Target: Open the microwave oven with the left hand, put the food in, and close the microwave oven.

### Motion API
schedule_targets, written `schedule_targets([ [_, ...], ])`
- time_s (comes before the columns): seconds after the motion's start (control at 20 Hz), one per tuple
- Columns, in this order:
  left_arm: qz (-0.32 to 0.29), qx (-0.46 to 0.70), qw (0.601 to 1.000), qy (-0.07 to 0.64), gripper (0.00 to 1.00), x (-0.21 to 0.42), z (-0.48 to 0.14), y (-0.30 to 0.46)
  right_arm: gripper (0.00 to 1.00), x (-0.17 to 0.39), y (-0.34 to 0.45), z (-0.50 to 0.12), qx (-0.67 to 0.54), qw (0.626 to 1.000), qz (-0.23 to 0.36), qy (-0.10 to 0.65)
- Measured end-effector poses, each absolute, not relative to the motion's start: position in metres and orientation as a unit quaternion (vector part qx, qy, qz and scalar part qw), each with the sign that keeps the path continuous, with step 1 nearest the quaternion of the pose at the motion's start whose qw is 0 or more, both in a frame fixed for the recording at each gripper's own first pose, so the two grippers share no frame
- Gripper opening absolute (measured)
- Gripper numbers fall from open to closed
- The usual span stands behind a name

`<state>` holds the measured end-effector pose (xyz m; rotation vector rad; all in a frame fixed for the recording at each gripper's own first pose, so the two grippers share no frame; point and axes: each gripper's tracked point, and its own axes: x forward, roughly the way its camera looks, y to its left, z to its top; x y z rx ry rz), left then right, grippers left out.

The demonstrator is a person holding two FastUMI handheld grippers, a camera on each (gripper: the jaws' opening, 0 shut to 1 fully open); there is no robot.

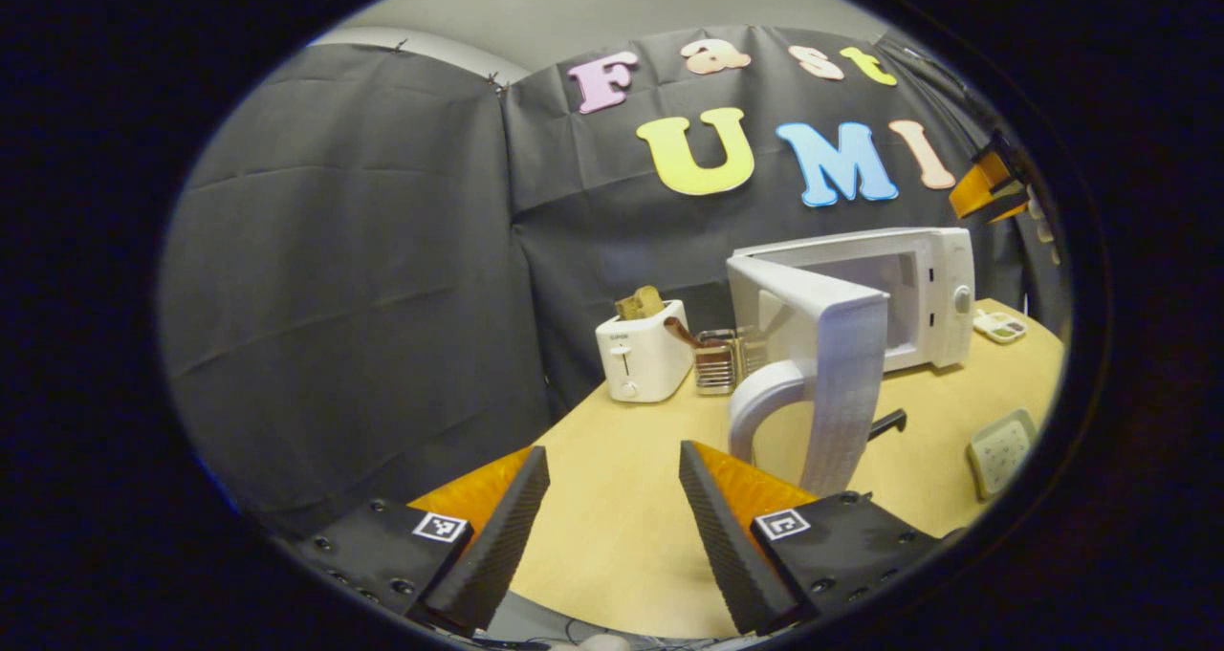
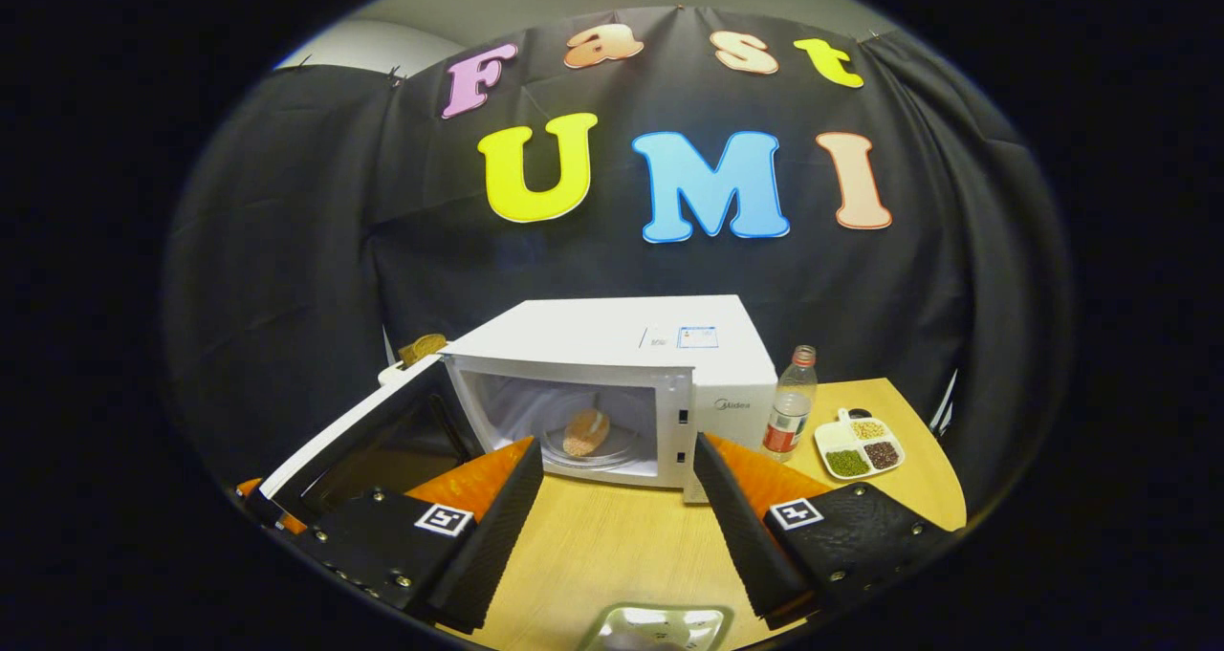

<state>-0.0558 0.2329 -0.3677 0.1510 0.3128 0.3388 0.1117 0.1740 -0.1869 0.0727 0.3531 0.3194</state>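
Note:
The white microwave (image 2: pixel 612 340) stands at the back of the wooden table with its door (image 2: pixel 359 436) swung wide to the left. A piece of bread (image 2: pixel 586 431) lies on the glass turntable inside. My right gripper (image 2: pixel 612 469) is open and empty, a little in front of the cavity. In the left gripper view the microwave (image 1: pixel 918 297) is seen from the side, its door (image 1: pixel 832 364) edge-on with the curved handle (image 1: pixel 760 402) facing me. My left gripper (image 1: pixel 612 474) is open and empty, just left of that handle and short of it.
A white toaster (image 1: pixel 643 350) with bread in it and a metal rack (image 1: pixel 717 359) stand left of the microwave. A plastic bottle (image 2: pixel 789 402) and a divided dish of beans (image 2: pixel 859 444) sit to its right. A pale tray (image 1: pixel 999 450) and a clear tray (image 2: pixel 655 627) lie near the table's front edge.

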Motion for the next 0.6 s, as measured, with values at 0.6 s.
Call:
schedule_targets([
  [0.6, -0.022, 0.05, 0.987, 0.153, 0.93, 0.0, -0.371, 0.02, 0.97, 0.114, 0.077, -0.167, 0.042, 0.982, 0.096, 0.156],
])
